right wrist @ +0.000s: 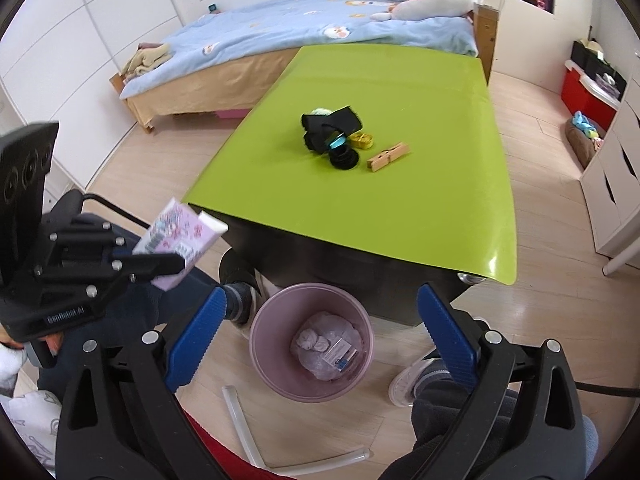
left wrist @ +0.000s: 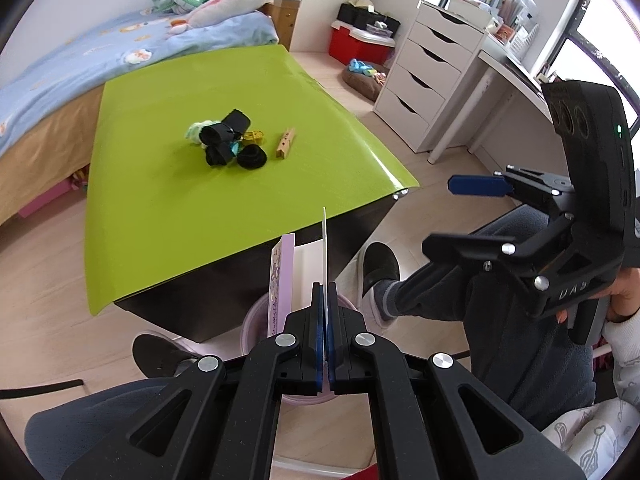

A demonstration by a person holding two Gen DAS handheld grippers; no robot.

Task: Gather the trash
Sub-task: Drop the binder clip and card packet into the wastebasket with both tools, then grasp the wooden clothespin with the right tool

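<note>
The small pink carton, pinched in the left gripper's closed jaws, hangs above and beside the pink bin, which already holds some wrappers; the right gripper gapes empty over that bin, and a clutter pile plus clothespin remains on the table beyond the bin, so the task looks partway done.
</note>
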